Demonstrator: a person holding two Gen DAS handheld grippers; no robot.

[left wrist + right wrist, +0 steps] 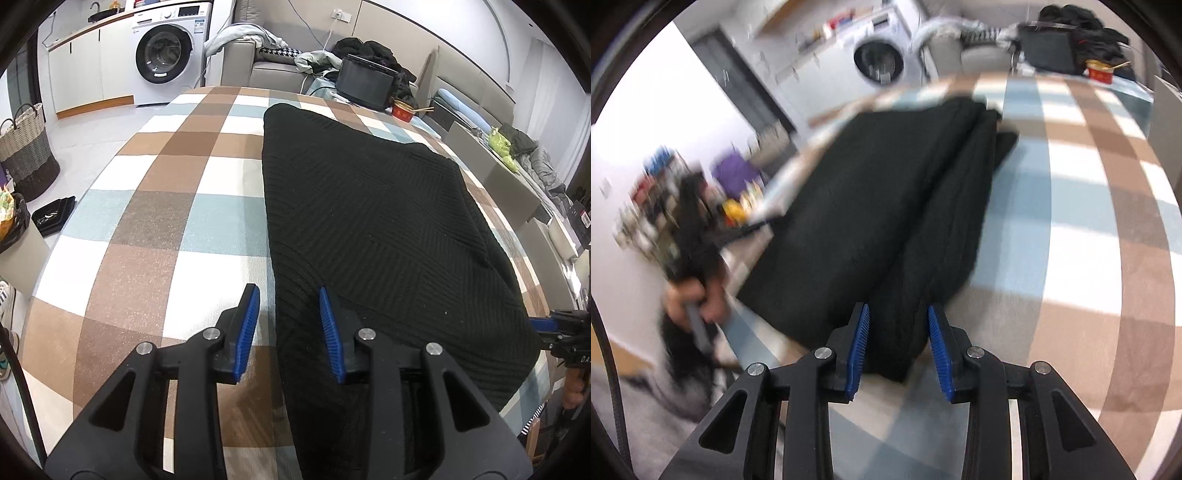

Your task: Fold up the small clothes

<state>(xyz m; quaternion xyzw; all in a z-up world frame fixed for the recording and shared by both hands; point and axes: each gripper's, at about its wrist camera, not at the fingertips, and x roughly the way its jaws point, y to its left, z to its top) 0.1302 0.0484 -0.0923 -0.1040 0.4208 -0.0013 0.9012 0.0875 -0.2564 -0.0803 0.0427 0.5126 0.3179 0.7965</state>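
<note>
A black ribbed knit garment [369, 221] lies folded lengthwise on a checked tablecloth [166, 221]. My left gripper [290, 299] is open, its blue pads straddling the garment's near left edge, holding nothing. In the blurred right wrist view the garment [879, 206] shows a folded layer along its right side. My right gripper [897, 314] is open with the garment's near corner between its pads. The right gripper also shows in the left wrist view [554, 328] at the garment's right edge. The left gripper, held in a hand, shows blurred in the right wrist view [698, 236].
A black box [364, 83] and a red bowl [404, 109] with chopsticks stand at the table's far end. A washing machine [166, 51], a sofa with clothes [273, 55] and a woven basket [27, 147] stand beyond the table.
</note>
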